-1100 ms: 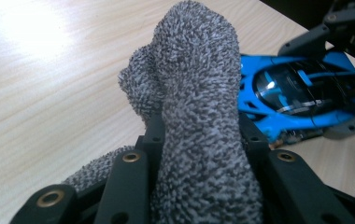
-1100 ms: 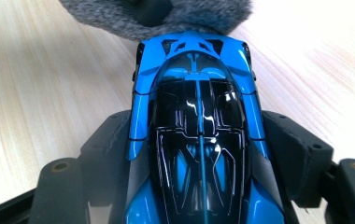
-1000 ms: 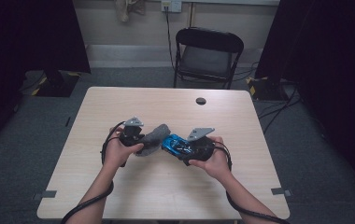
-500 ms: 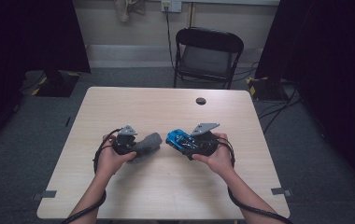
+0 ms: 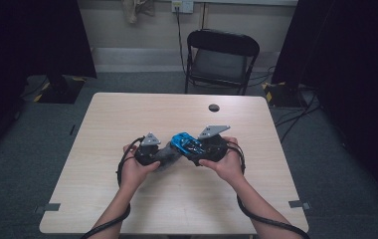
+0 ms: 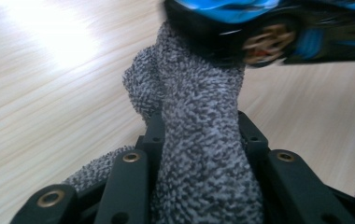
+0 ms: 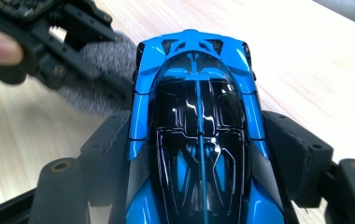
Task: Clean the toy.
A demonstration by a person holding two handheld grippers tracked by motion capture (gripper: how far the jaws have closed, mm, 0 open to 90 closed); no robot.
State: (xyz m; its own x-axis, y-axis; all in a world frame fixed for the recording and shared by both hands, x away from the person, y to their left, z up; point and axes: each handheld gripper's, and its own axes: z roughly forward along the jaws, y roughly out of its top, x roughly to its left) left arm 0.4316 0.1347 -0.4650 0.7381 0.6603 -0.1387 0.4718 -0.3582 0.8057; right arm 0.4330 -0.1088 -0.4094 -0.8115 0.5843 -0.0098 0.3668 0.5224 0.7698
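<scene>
My left gripper [image 5: 163, 155] is shut on a grey knitted sock [image 5: 171, 151] at the table's middle. In the left gripper view the sock [image 6: 203, 154] runs up between the black jaws and its tip meets the underside of a blue and black toy car [image 6: 259, 28], next to a wheel. My right gripper [image 5: 196, 147] is shut on that car [image 5: 184, 141] and holds it a little above the table. In the right gripper view the jaws press on both flanks of the car [image 7: 199, 121], roof toward the camera. The left gripper [image 7: 63, 51] and the sock [image 7: 98, 74] sit at its upper left.
The light wooden table [image 5: 127, 114] carries a small black round object [image 5: 214, 107] near its far edge. A black folding chair [image 5: 222, 55] stands behind the table. Cables trail from both grippers along the forearms.
Half a second ago a gap lay between the sock and the car. My left gripper has since moved right with the sock, which now meets the car. The right gripper has hardly moved.
</scene>
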